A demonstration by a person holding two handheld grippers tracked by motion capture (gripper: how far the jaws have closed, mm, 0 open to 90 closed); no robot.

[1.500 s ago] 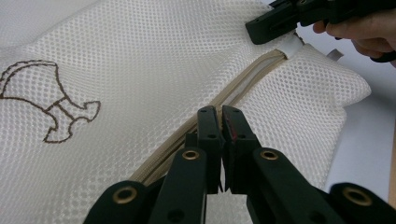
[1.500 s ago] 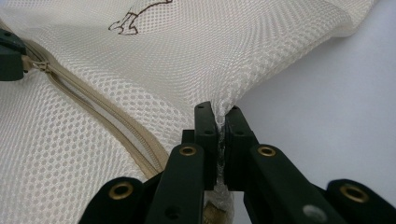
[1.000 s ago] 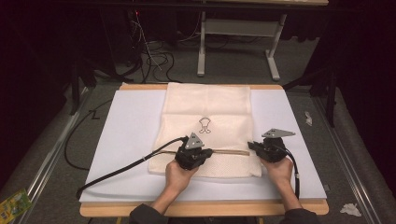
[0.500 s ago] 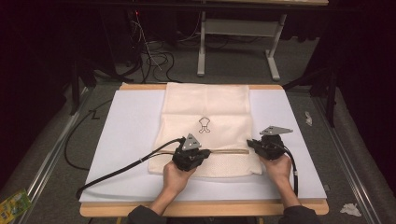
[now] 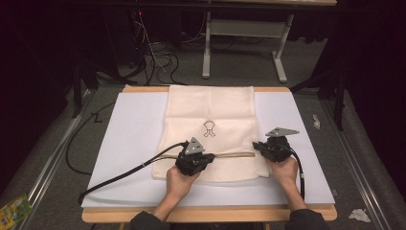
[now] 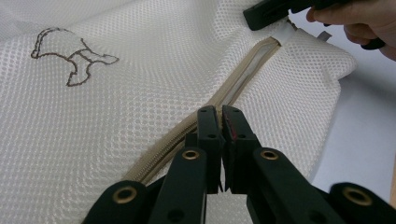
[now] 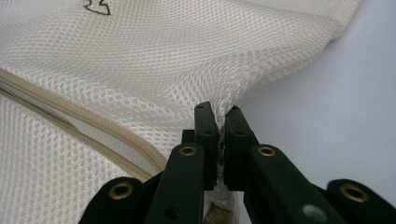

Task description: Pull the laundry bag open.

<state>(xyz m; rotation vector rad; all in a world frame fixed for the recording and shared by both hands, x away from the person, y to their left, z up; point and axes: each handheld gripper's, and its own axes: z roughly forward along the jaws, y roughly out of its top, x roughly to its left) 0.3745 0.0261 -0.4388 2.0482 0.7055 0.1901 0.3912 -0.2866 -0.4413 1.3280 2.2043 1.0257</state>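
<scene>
a cream mesh laundry bag [image 5: 210, 120] lay flat on the white sheet [image 5: 124, 143] that covered the wooden table [image 5: 201, 215], its long side running from the near edge toward the far edge, roughly in the middle. a small brown outline emblem [image 5: 209, 128] sat on its upper face, and a tan zipper [image 5: 234, 155] ran left to right across the near part of the bag.

the left gripper [image 5: 194, 163] rested on the bag near the left end of that zipper. in the left gripper view its tongs [image 6: 218, 122] were closed right on the zipper line [image 6: 243, 77], apparently pinching the slider or its pull, though the small part between the tips was hidden. past them the zipper showed parted, with a pale gap between its tapes running toward the bag's right edge, which suggested the hold was there to run the slider along the track.

the right gripper [image 5: 268, 147] sat at the bag's right edge, level with the zipper's end. in the right gripper view its tongs [image 7: 218, 119] were closed on a pinched-up fold of mesh [image 7: 223, 100] at the edge, the cloth gathered into ridges that fanned away from the tips. that grip most likely served as an anchor: it kept the fabric taut along the zipper so the soft bag would not bunch or drag when the other hand pulled.

both hands [image 5: 179, 184] came in from the near edge, cables [image 5: 119, 175] trailing off to the left and back on the right.
</scene>
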